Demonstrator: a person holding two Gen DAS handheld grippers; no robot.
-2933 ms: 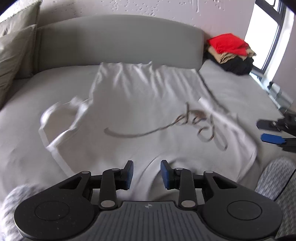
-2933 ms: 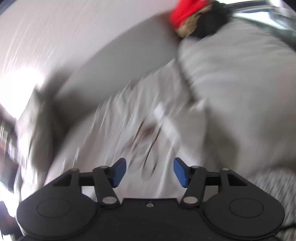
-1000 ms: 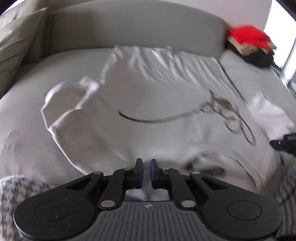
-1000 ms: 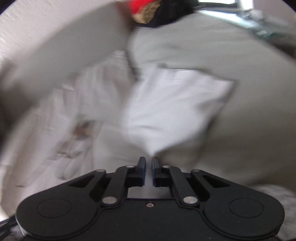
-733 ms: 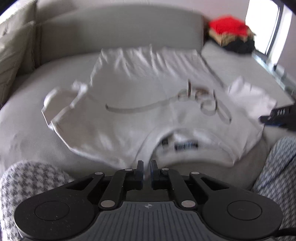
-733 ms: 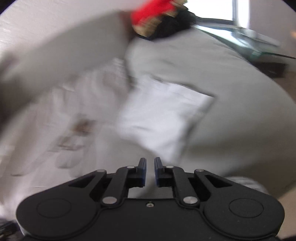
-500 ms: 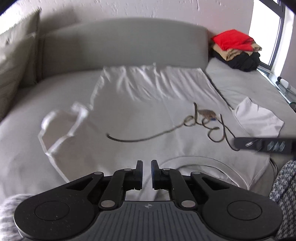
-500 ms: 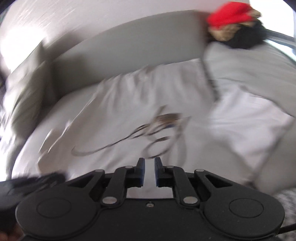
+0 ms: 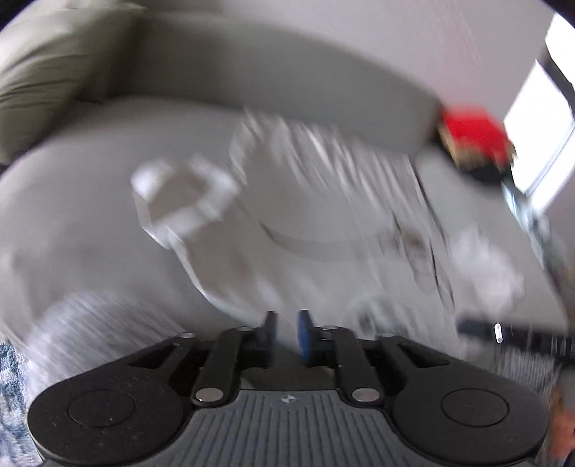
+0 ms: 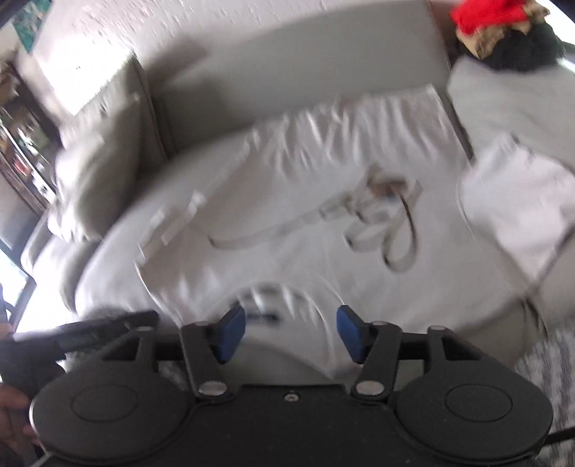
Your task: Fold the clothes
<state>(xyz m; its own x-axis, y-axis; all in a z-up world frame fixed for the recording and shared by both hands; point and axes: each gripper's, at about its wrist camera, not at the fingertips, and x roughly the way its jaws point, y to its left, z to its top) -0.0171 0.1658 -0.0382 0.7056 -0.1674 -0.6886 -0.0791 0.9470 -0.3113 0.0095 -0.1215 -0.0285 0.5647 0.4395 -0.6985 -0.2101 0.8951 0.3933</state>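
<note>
A white T-shirt (image 9: 323, 201) with a looping script print lies spread flat on the grey sofa seat (image 9: 72, 222), collar toward me. In the right wrist view the T-shirt (image 10: 305, 186) shows its collar and label (image 10: 266, 316) just beyond my right gripper (image 10: 291, 332), which is open with nothing between its blue pads. The right sleeve (image 10: 517, 201) lies spread out to the side. My left gripper (image 9: 287, 332) is shut on nothing, hovering near the shirt's near edge. The left sleeve (image 9: 179, 201) lies crumpled. Both views are motion-blurred.
A pile of red, tan and black clothes (image 10: 503, 32) sits at the sofa's far right end. Cushions (image 10: 100, 143) lean at the left end. A person's patterned trouser legs (image 9: 90, 323) flank the near edge. A window (image 9: 539, 118) is at the right.
My right gripper has opened from shut and now sits over the collar. The left gripper stays shut while its view swings sideways and blurs.
</note>
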